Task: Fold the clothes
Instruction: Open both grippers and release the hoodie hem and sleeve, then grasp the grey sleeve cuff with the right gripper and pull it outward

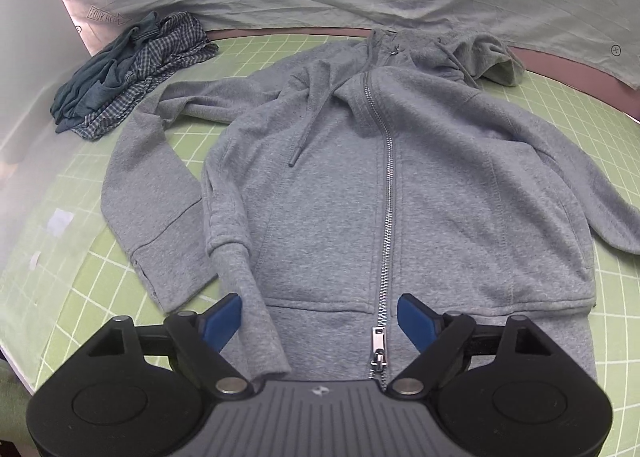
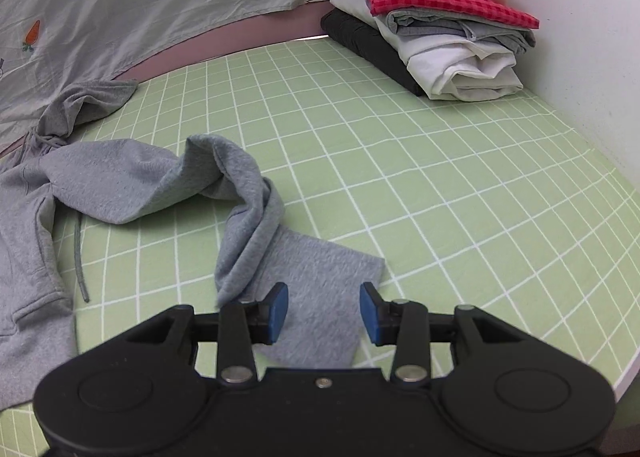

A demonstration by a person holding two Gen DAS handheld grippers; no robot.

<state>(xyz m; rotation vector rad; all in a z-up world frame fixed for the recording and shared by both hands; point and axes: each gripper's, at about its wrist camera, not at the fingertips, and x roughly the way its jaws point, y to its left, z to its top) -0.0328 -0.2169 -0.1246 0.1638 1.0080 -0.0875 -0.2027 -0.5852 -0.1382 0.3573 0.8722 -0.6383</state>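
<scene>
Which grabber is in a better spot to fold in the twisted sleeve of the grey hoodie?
Probably the right gripper: its open jaws hang right over the twisted sleeve's cuff. The left gripper sits open over the hoodie's hem by the zipper.

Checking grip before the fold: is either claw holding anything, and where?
Nothing is held. Left claw and right claw stand open over the grey zip-up fleece hoodie.
</scene>
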